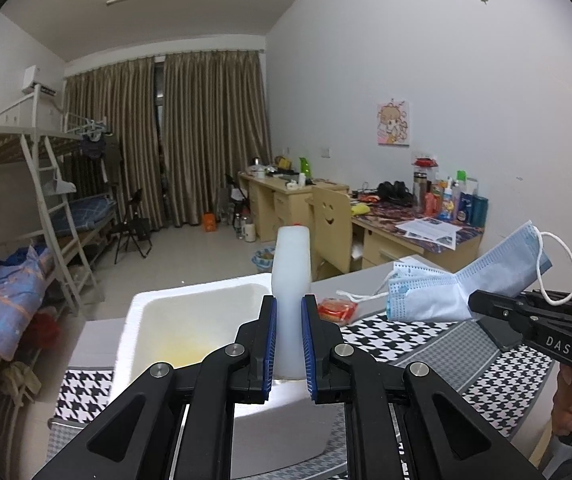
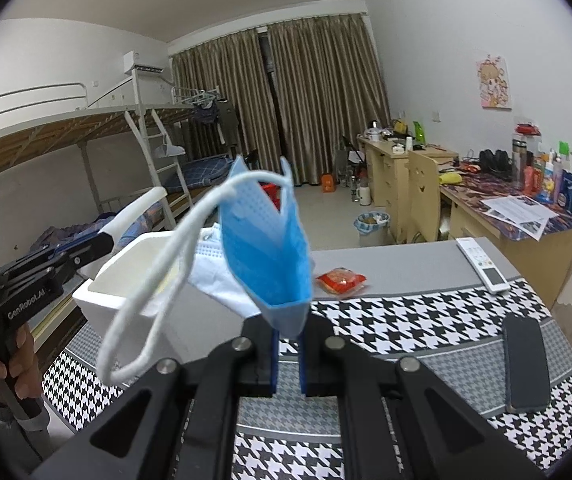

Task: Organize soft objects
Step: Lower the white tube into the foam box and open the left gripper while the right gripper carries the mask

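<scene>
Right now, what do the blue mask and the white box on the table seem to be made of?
The face mask: thin nonwoven fabric, matte, judging by its pleats, dotted embossing and soft elastic ear loop. The white box: probably foam, going by its thick, dull, rounded walls, with a yellowish stain inside.

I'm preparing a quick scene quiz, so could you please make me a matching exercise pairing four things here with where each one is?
Things:
1. mask
2. white bar
3. red packet
4. phone

Places:
A. lying on the grey part of the table, past the checked cloth
B. pinched in the right gripper, off the table
C. lying on the checked cloth, near its right edge
D. pinched in the left gripper, in front of the white box

Pairs: 1-B, 2-D, 3-A, 4-C
</scene>
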